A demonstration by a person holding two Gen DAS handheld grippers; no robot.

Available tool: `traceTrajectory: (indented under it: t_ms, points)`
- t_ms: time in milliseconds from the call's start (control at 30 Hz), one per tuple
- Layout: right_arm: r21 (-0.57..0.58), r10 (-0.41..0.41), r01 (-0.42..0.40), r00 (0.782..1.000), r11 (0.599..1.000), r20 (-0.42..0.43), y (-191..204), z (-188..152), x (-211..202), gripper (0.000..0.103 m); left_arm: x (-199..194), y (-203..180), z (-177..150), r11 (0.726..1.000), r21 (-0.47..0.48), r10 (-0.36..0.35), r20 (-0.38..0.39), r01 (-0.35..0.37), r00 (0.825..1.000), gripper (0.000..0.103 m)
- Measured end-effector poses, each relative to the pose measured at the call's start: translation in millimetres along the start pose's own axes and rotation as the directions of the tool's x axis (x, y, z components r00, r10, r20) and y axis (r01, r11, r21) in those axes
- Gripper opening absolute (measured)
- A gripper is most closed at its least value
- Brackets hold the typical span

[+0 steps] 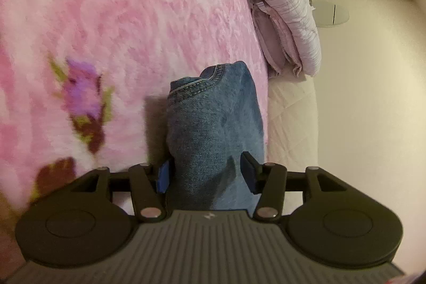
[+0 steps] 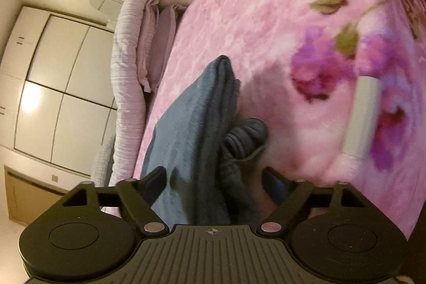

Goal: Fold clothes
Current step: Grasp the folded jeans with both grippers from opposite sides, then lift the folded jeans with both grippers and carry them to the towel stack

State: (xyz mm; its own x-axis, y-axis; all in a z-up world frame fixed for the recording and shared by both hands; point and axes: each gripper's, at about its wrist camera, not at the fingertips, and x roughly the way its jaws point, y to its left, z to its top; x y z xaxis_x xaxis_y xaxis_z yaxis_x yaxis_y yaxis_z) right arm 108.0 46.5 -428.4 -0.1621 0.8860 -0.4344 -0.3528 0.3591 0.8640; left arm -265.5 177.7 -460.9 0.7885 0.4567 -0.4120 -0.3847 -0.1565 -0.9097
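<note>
In the left wrist view a thick bunch of blue jeans rises off the pink floral blanket, its stitched hem at the top. My left gripper is shut on the jeans, and the denim creases between the blue pads. In the right wrist view a blue-grey fold of cloth runs up between the fingers of my right gripper. The cloth lies against the left finger, and a gap shows beside the right finger, so this gripper is open. A rumpled dark lump with a loose cord lies beside the fold.
Lilac pillows and a folded quilt are stacked at the bed's edge, also seen as a quilt in the right wrist view. White wardrobe doors stand beyond the bed. A blurred white object lies on the blanket.
</note>
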Motion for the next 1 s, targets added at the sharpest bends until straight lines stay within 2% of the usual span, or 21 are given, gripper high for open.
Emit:
traceTrajectory:
  t_ms: [67, 133, 200, 267, 333, 367, 400, 467, 567, 700, 800, 1000]
  points:
    - [0.0, 0.041, -0.041, 0.998, 0.999, -0.038, 7.5, 0.1, 6.2, 0.083, 2.8, -0.5, 2.4, 1.0, -0.013, 0.002, -0.007, -0.002, 1.0, 0.047]
    - [-0.01, -0.038, 0.038, 0.998, 0.999, -0.054, 10.4, -2.2, 17.6, 0.08, 5.6, -1.0, 4.7, 1.0, -0.027, 0.005, -0.014, -0.005, 1.0, 0.045]
    - [0.025, -0.042, 0.043, 0.998, 0.999, -0.052, 6.0, -0.2, 25.0, 0.081, 8.4, -1.5, 7.1, 0.999, -0.04, 0.007, -0.021, -0.008, 1.0, 0.04]
    - [0.049, -0.037, 0.04, 0.998, 0.998, -0.059, 6.0, 4.3, 30.5, 0.08, 11.1, -1.9, 9.4, 0.999, -0.054, 0.009, -0.028, -0.01, 1.0, 0.04]
    - [0.036, -0.048, 0.051, 0.996, 0.998, -0.082, 8.1, 5.4, 41.7, 0.062, 14.5, -3.3, 12.1, 0.998, -0.066, 0.012, -0.033, -0.014, 0.999, 0.038]
    - [0.058, -0.033, 0.038, 0.995, 0.998, -0.091, 6.7, 9.8, 46.2, 0.047, 17.8, -6.9, 15.0, 0.998, -0.067, 0.018, -0.033, -0.02, 0.999, 0.037]
    - [0.097, -0.004, 0.013, 0.995, 0.995, -0.101, 4.0, 12.7, 47.7, 0.037, 19.2, -8.9, 18.6, 0.997, -0.077, 0.022, -0.037, -0.025, 0.999, 0.031]
    - [0.149, 0.035, -0.017, 0.993, 0.989, -0.115, 4.3, 15.5, 46.1, 0.034, 18.1, -13.9, 27.0, 0.995, -0.097, 0.027, -0.063, -0.033, 0.998, 0.028]
    - [0.137, 0.031, -0.013, 0.991, 0.991, -0.13, 22.1, 18.6, 37.1, 0.031, 10.5, -33.8, 37.2, 0.996, -0.085, 0.031, -0.069, -0.037, 0.997, 0.025]
    - [0.172, 0.039, -0.012, 0.987, 0.985, -0.155, 53.8, 21.5, 28.1, 0.03, -19.1, -73.8, 50.6, 0.997, -0.073, 0.014, -0.058, -0.019, 0.998, 0.025]
    - [0.17, 0.065, -0.035, 0.982, 0.985, -0.176, 89.7, 19.0, 13.9, 0.03, -55.6, -103.3, 59.9, 0.996, -0.092, 0.005, -0.024, -0.007, 1.0, 0.025]
    - [0.118, 0.115, -0.085, 0.956, 0.989, -0.272, 190.7, -8.3, -2.7, 0.03, -165.3, -155.2, 77.8, 0.993, -0.117, -0.006, 0.116, 0.02, 0.993, 0.025]
